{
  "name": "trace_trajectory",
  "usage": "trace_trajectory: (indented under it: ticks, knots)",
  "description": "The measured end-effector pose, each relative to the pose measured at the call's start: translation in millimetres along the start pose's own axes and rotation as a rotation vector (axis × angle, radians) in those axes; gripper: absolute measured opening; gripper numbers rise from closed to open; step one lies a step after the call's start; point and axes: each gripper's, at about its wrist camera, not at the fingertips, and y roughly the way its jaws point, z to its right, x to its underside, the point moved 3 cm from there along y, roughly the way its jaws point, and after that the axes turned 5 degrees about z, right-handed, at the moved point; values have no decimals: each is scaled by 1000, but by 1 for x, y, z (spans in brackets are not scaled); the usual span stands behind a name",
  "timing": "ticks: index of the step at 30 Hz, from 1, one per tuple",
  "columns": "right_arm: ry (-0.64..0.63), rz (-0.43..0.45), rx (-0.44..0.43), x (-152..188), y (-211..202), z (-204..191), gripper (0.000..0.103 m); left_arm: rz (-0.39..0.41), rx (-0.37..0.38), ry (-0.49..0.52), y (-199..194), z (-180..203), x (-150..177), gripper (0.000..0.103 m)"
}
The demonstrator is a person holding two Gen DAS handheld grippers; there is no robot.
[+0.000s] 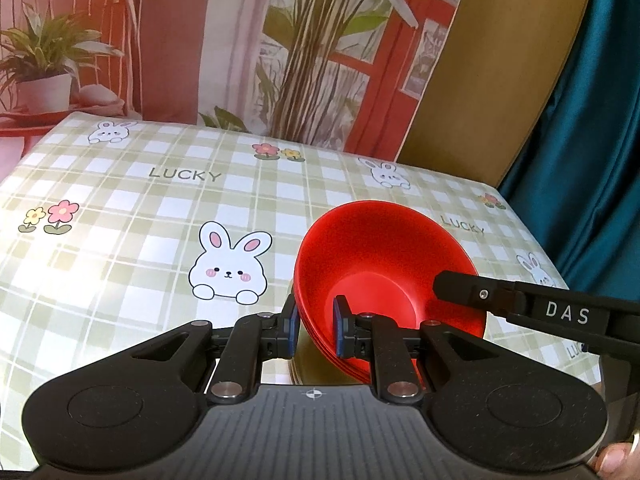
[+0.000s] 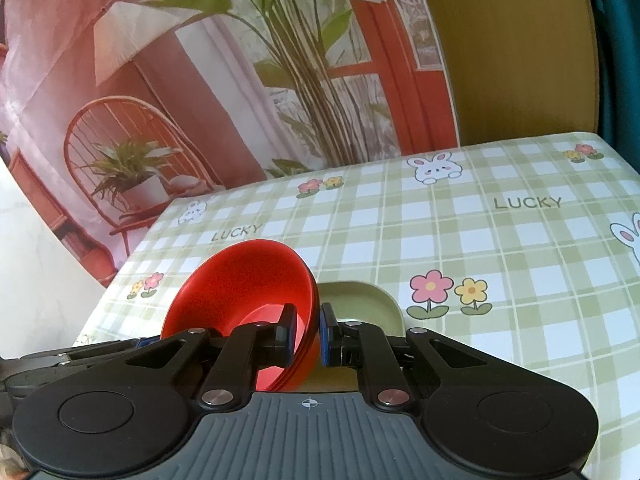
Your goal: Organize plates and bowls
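Note:
A stack of red bowls (image 1: 384, 256) is held tilted above the checked tablecloth. My left gripper (image 1: 316, 326) is shut on the stack's left rim, one finger inside and one outside. My right gripper (image 2: 306, 330) is shut on the stack's opposite rim (image 2: 240, 280); its finger also shows in the left wrist view (image 1: 520, 300) at the bowl's right edge. A pale green plate (image 2: 360, 300) lies on the table just beneath and behind the stack, and its edge shows under the bowls in the left wrist view (image 1: 308, 360).
The table (image 1: 140, 240) carries a green checked cloth with rabbits and flowers. A printed backdrop (image 1: 240, 40) stands behind it, a teal curtain (image 1: 592, 120) at the right. The table's far edge (image 2: 360, 168) runs along the backdrop.

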Motion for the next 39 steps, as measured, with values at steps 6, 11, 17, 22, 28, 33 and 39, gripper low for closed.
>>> trace_trajectory:
  ticks: [6,11,17,22,28,33,39]
  knots:
    - [16,-18,5,5,7,6,12,-12,-3,20,6,0,3,19]
    - [30,-29,9,8,12,12,12,-22,-7,34,11,2,5,19]
    - [41,-34,13,12,15,16,13,-29,-22,44,16,2,7,19]
    - [36,-36,16,12,15,18,13,-26,-23,46,16,1,8,19]
    - [29,-42,16,13,16,14,13,-39,-31,38,17,-1,10,19]
    - [28,-38,17,13,16,13,14,-39,-36,49,17,0,11,20]
    - [21,-35,26,12,15,14,26,-13,-37,45,11,0,10,48]
